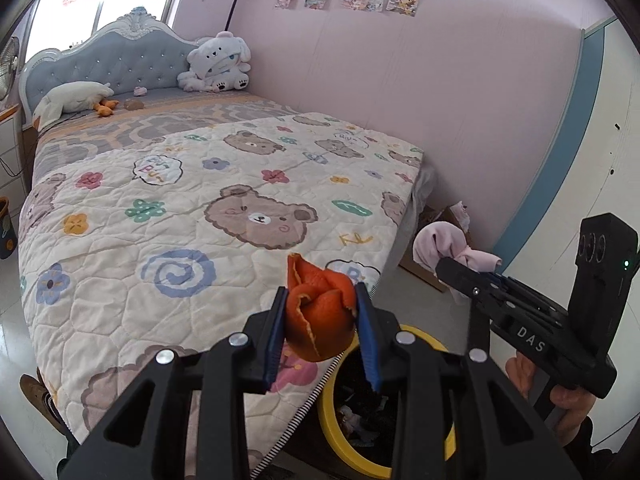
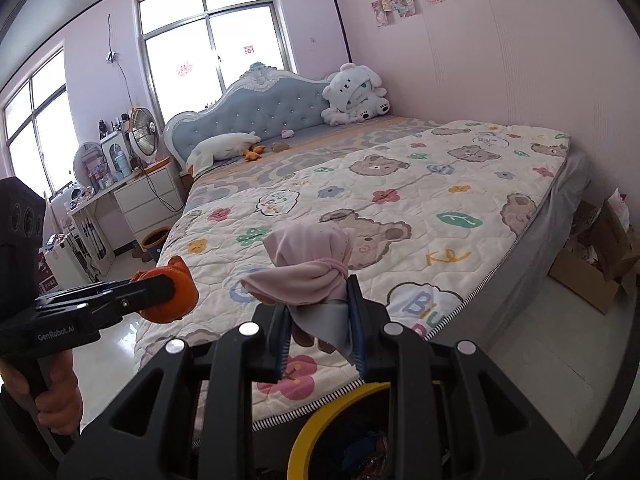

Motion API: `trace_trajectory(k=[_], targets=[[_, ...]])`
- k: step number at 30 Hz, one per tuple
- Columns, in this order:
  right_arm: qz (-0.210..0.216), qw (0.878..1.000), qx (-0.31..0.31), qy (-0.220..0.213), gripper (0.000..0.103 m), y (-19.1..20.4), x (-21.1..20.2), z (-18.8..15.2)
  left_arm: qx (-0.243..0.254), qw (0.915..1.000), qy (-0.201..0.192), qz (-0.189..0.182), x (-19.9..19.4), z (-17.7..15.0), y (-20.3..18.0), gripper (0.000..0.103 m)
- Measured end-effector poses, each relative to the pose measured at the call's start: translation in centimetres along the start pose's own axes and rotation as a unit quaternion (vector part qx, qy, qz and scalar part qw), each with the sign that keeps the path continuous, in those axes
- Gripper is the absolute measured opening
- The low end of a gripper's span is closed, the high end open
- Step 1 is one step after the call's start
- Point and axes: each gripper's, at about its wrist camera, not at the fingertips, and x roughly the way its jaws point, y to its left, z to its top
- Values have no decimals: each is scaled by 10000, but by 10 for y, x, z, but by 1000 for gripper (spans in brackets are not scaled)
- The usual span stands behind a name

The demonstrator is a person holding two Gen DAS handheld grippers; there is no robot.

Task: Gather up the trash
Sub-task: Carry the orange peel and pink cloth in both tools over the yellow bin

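Observation:
My left gripper (image 1: 322, 312) is shut on a curled orange peel (image 1: 320, 308), held above the foot corner of the bed. The same peel (image 2: 172, 292) shows at the left of the right wrist view, in that gripper's fingers. My right gripper (image 2: 320, 320) is shut on a crumpled pink and grey cloth (image 2: 312, 272); the cloth (image 1: 444, 244) also shows at the right of the left wrist view. Below both grippers stands a yellow-rimmed trash bin (image 1: 416, 334) (image 2: 320, 420) with dark contents, at the foot of the bed.
A bed with a bear-print quilt (image 1: 192, 200) fills the middle, with plush toys (image 1: 218, 64) by the headboard. Cardboard boxes (image 2: 592, 256) sit on the floor by the pink wall. A desk with a fan (image 2: 144, 128) stands at the left. A hand (image 2: 60, 396) grips the left handle.

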Motion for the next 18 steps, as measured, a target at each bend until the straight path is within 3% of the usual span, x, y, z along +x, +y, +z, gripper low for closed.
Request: trace_trajectory(k=[14, 18], targets=[[-266, 9982, 465, 273, 24, -43, -23, -37, 196, 9951, 827, -512, 51, -35, -36, 31], [-343, 9970, 592, 366, 24, -53, -25, -46, 261, 9930, 1037, -507, 64, -48, -43, 31]])
